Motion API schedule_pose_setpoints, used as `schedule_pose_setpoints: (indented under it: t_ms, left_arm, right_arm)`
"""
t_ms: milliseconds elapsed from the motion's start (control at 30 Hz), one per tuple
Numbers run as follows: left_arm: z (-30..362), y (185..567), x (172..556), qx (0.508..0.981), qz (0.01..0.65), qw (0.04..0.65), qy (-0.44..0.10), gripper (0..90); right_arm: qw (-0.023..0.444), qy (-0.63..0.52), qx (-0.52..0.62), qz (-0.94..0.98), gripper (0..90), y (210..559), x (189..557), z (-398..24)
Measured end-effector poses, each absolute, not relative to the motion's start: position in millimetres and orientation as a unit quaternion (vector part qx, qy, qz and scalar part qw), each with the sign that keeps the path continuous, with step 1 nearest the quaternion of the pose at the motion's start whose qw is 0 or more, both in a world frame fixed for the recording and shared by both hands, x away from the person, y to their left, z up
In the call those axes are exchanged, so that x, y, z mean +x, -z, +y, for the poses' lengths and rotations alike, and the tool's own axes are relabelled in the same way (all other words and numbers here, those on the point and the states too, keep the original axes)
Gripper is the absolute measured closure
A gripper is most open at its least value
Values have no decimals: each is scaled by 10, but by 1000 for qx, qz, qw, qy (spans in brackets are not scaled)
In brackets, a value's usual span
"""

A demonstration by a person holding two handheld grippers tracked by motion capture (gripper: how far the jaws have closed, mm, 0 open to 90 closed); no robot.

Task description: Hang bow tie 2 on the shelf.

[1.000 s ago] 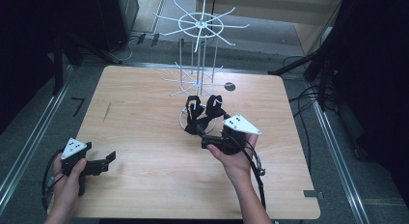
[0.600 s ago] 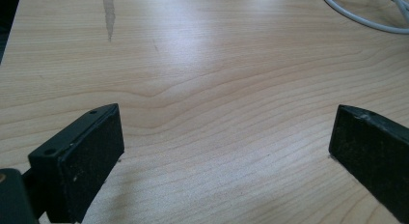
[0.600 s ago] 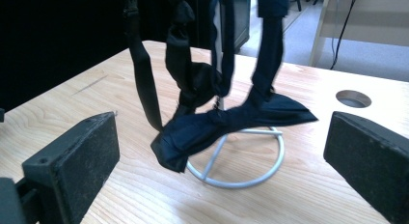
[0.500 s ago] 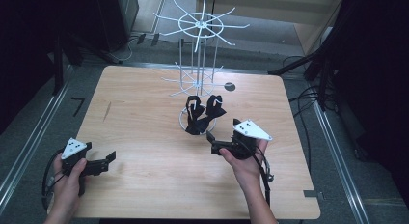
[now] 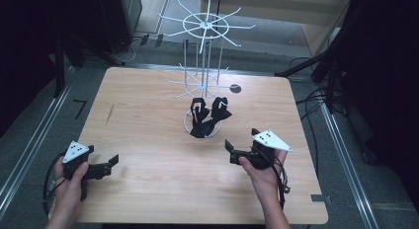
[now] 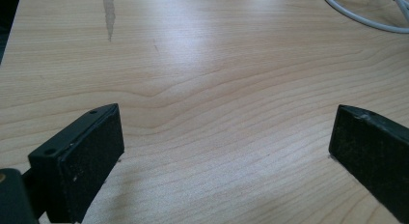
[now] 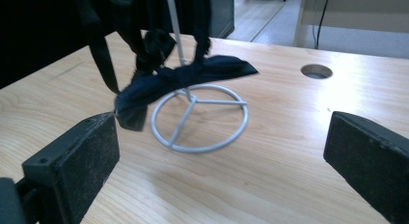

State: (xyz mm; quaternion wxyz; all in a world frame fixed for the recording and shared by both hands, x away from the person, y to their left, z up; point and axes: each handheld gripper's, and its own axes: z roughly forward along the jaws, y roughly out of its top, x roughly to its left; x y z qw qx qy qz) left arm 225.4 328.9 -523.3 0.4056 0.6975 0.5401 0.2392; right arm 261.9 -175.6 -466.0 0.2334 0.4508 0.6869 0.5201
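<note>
Jaws, right: the right gripper (image 5: 236, 152) had its jaws spread wide with nothing between them, as the right gripper view (image 7: 219, 151) showed.
Jaws, left: the left gripper (image 5: 109, 164) also stood wide open and empty, its jaws low over bare wood in the left gripper view (image 6: 226, 151).
Right gripper place: held by a hand (image 5: 264, 172) near the front edge of the worktop (image 5: 148, 120), right of the middle, pointing toward the rack and apart from it.
Left gripper place: held by the other hand (image 5: 69, 182) near the front left corner, well apart from the rack.
Rack: a white wire rack (image 5: 205, 51) stood upright near the middle of the worktop, toward the back edge, on a ring base (image 7: 200, 119).
Straps: black straps (image 5: 207, 115) hung from the lower arms of the rack, their dark cloth ends (image 7: 178, 81) draped just over the ring base.
Hole: a round hole (image 5: 235, 88) lay in the worktop just right of the rack.
Stain: a dark streak (image 5: 109, 114) marked the wood toward the left edge.
</note>
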Motion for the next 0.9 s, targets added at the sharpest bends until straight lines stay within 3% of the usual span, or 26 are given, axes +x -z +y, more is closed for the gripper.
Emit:
schedule_pose_setpoints:
  t_ms: [900]
  left_arm:
    - [3287,5233,2252,698,540,404,-240,0]
  right_arm:
    - [231,-498,491,676,0,4956,2453,-2376]
